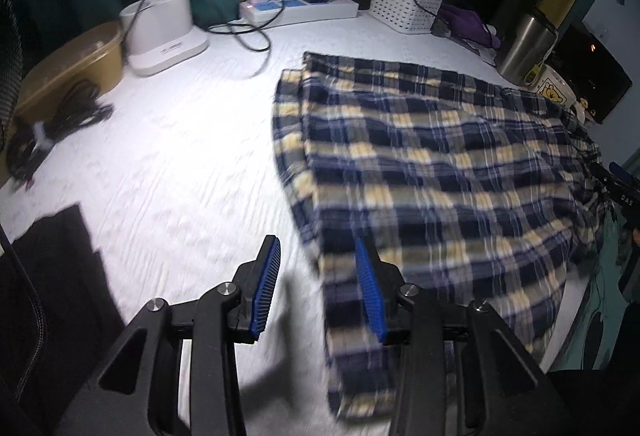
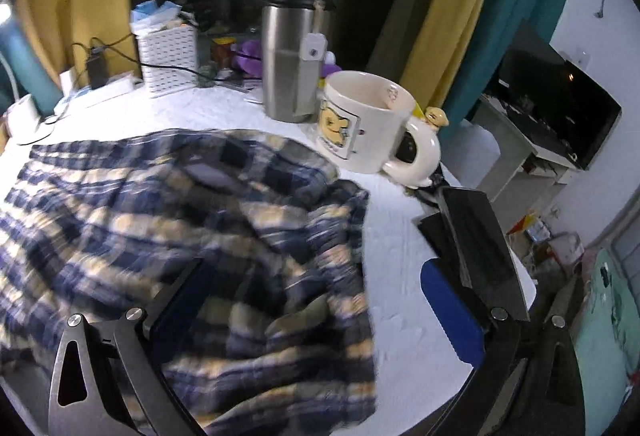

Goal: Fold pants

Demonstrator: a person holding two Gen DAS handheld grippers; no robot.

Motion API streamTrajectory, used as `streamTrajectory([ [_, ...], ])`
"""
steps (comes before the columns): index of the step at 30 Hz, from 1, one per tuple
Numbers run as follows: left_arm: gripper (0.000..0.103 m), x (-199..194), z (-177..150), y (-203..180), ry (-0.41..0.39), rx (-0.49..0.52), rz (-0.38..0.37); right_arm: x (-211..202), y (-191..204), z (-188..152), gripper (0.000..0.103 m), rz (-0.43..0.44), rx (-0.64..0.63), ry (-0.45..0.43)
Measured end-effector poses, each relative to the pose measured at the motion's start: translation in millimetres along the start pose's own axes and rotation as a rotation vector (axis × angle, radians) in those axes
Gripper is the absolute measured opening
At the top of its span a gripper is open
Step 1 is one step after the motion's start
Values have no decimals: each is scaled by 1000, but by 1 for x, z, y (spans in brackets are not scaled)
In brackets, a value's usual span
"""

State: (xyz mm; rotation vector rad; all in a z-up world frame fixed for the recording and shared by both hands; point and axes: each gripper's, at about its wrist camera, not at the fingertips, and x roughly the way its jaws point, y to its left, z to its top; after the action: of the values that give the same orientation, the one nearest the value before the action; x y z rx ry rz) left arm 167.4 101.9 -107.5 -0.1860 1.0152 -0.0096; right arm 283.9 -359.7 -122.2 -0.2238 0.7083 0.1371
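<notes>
Both grippers were angled down over the white textured tabletop (image 1: 168,164). The pants (image 1: 420,164), soft crumpled plaid in navy, yellow and white, lay folded across the table beside a glossy ceramic mug (image 2: 368,120) and a steel tumbler (image 2: 290,56). The left gripper (image 1: 316,284) was partly open, nothing pinched, right pad at the fabric's edge. The right gripper (image 2: 320,312) gaped wide above the cloth, holding nothing.

Both wrist cameras look steeply down, close over the same plaid pants (image 1: 432,164).
</notes>
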Motion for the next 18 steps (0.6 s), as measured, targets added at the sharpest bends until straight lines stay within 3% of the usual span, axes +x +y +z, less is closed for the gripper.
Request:
streamTrajectory([
  [5, 39, -19, -25, 7, -21, -27, -2, -31, 37, -11, 103, 51, -85, -57],
  [11, 39, -25, -58, 5, -6, -35, -66, -65, 76, -34, 103, 97, -157, -107],
  [18, 39, -23, -76, -5, -9, -31, -150, -83, 83, -64, 103, 101, -145, -87],
])
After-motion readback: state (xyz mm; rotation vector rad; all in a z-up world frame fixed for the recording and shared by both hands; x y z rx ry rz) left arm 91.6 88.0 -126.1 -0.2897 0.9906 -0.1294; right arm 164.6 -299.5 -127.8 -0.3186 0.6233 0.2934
